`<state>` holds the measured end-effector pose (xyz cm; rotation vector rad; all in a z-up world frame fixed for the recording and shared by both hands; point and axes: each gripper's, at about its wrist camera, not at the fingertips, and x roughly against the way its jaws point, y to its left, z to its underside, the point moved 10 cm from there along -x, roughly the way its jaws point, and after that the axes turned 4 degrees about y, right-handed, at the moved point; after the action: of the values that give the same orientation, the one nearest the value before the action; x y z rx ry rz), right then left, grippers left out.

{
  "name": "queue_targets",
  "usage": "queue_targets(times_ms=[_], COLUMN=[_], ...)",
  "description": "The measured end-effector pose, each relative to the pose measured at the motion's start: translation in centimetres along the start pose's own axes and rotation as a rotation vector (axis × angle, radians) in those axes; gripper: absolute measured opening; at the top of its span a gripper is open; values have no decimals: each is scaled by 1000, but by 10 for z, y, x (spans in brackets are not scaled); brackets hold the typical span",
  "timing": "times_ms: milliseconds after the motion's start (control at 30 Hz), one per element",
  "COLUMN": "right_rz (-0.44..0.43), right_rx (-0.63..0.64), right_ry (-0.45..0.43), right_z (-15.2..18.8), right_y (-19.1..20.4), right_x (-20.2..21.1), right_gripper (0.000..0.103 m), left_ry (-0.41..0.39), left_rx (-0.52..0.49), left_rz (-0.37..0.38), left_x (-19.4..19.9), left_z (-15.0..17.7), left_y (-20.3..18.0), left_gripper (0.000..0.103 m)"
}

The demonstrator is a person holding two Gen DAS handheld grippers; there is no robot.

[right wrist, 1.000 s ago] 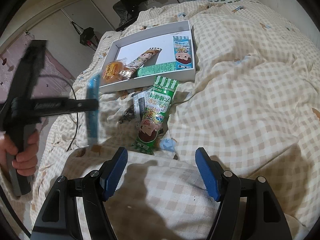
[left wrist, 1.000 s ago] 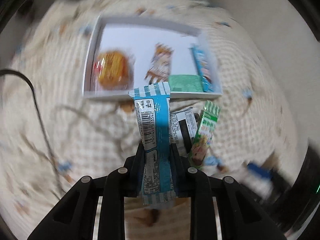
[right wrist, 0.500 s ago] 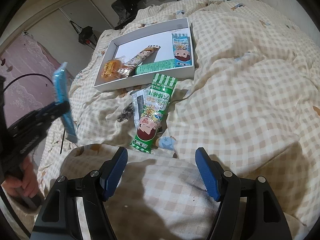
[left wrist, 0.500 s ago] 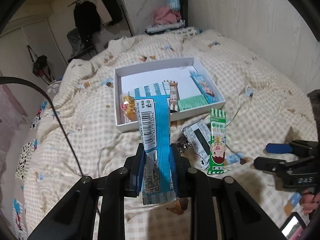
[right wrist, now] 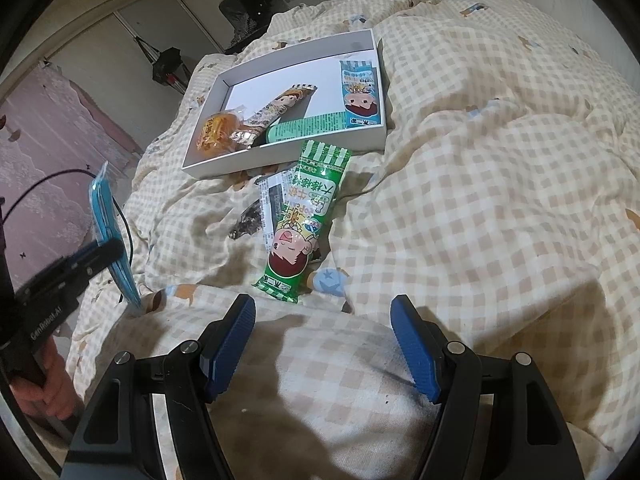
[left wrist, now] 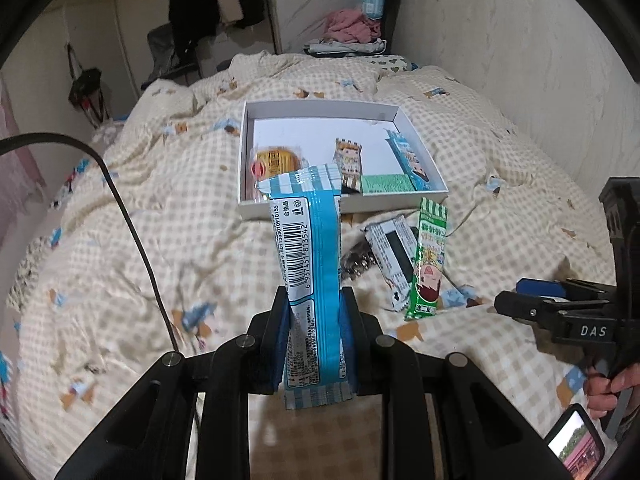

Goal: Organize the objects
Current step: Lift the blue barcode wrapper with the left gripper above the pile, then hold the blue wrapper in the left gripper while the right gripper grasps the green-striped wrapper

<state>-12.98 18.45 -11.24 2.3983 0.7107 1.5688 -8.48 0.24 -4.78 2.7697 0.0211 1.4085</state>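
Observation:
My left gripper (left wrist: 314,300) is shut on a blue snack packet (left wrist: 308,248) and holds it upright above the bed, short of the white box (left wrist: 344,206); the packet (right wrist: 110,236) shows in the right wrist view too. The box (right wrist: 288,152) holds an orange snack (right wrist: 218,134), a cartoon bar (right wrist: 280,106), a green packet (right wrist: 308,128) and a blue packet (right wrist: 360,94). A green snack packet (right wrist: 300,220) and a white packet (right wrist: 270,204) lie on the quilt in front of the box. My right gripper (right wrist: 322,342) is open and empty, just short of the green packet.
A checked quilt (right wrist: 480,160) covers the bed. A black cable (left wrist: 132,220) runs across the left. A small dark object (right wrist: 244,224) lies beside the white packet. Clothes and a wall stand at the back. A phone (left wrist: 576,444) shows at the lower right.
My left gripper has pulled back and risen away from the box with the blue packet still in it. The right gripper has barely moved.

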Motion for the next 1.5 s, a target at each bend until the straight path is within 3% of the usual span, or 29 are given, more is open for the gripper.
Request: queue_targets(times_ms=[400, 667, 1000, 1167, 1233, 1367, 1500], right_rz=[12, 27, 72, 106, 103, 27, 61], right_rx=[-4, -2, 10, 60, 69, -76, -107], right_ry=[17, 24, 51, 109, 150, 255, 343], right_z=[2, 3, 4, -14, -24, -41, -44], right_y=[-2, -2, -3, 8, 17, 26, 33], right_x=[-3, -4, -5, -4, -9, -35, -63], right_gripper=[72, 72, 72, 71, 64, 63, 60], left_ry=[13, 84, 39, 12, 16, 12, 11], left_rx=[91, 231, 290, 300, 309, 316, 316], left_rz=[46, 199, 215, 228, 238, 243, 247], left_x=[-22, -45, -37, -32, -34, -33, -33], left_z=[14, 31, 31, 29, 29, 29, 29], left_y=[5, 14, 23, 27, 28, 29, 28], left_gripper=[25, 25, 25, 25, 25, 25, 25])
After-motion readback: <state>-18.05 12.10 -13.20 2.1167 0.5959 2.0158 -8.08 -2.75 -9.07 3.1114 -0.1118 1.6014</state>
